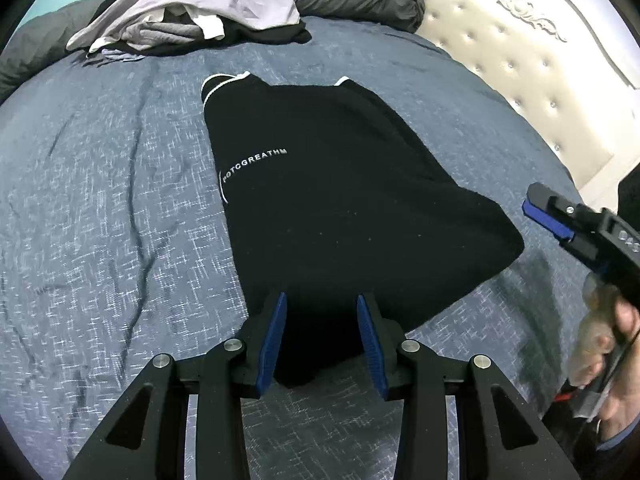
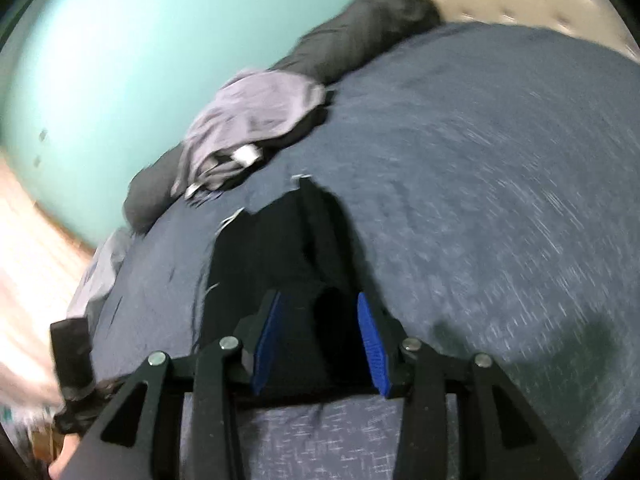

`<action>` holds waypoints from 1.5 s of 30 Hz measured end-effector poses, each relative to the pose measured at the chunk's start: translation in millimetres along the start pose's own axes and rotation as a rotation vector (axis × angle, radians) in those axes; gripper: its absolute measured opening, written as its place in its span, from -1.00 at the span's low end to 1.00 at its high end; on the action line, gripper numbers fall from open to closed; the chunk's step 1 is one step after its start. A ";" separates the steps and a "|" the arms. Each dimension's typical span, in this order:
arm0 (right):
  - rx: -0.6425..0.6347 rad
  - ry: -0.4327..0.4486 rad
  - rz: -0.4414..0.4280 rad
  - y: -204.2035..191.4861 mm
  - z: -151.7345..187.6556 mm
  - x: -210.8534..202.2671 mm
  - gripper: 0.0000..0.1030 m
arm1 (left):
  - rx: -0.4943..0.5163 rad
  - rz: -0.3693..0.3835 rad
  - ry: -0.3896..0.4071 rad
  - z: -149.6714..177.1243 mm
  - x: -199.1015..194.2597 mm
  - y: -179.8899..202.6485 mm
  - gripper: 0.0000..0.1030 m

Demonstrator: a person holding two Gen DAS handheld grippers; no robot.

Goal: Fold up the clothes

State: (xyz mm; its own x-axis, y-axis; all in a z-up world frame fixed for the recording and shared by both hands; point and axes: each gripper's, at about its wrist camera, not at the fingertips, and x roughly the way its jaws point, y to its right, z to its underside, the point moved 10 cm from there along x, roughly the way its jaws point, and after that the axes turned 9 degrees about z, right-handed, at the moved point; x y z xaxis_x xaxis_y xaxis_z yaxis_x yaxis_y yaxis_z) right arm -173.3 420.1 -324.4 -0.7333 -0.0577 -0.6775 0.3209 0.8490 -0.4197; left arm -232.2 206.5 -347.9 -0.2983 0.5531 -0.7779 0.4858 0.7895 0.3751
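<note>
Soft and limp, the black garment (image 1: 340,184) on the bed (image 1: 100,200) should be pinched at its near hem, where left gripper (image 1: 322,344) and right gripper (image 2: 318,344) gape, gripping nothing.

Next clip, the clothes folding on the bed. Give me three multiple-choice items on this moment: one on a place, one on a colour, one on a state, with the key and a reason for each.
1. Where is the pile of unfolded clothes?
A. At the far edge of the bed, beyond the black garment
B. On the floor
C. On the headboard

2. What colour are the gripper pads?
A. Red
B. Blue
C. White

3. How does the left gripper stand?
A. Shut on the garment
B. Open, astride the garment's near edge
C. Out of view

Key: 1 A, the pile lies behind the black garment on the bed. 2 B, the pads are blue. 3 B, the left gripper shows a wide gap.
</note>
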 end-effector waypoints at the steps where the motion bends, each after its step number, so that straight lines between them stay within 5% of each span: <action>1: -0.030 -0.021 -0.025 -8.5 1.9 1.4 -0.42 | -0.004 0.002 0.002 0.5 0.1 -1.4 -0.21; 4: -0.129 -0.092 -0.037 -26.7 11.2 9.8 -0.68 | -0.017 0.007 0.006 2.1 0.3 -5.5 -0.20; 15: -0.408 -0.400 0.166 3.5 66.7 82.7 -1.00 | 0.033 -0.002 -0.028 8.0 8.2 -3.1 -0.21; 22: -0.406 -0.481 0.178 2.9 61.8 85.5 -1.00 | 0.022 0.006 -0.026 5.8 8.1 -3.8 -0.21; 31: -0.429 -0.429 0.150 -34.6 26.3 67.3 -1.00 | 0.006 0.023 -0.012 5.0 4.0 0.6 -0.21; 37: -0.451 -0.532 0.205 -26.2 52.8 121.3 -1.00 | 0.011 0.041 -0.016 7.1 6.9 -0.1 -0.21; 45: -0.501 -0.548 0.234 -28.4 59.6 134.9 -1.00 | -0.006 0.062 -0.002 6.8 7.9 -0.9 -0.21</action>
State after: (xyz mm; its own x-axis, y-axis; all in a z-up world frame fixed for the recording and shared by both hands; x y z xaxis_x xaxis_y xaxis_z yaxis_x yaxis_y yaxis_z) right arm -245.6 356.8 -439.8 -0.2370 0.0115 -0.9715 0.0258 0.9997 0.0055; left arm -229.3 208.4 -357.8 -0.2660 0.6006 -0.7540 0.4982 0.7553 0.4258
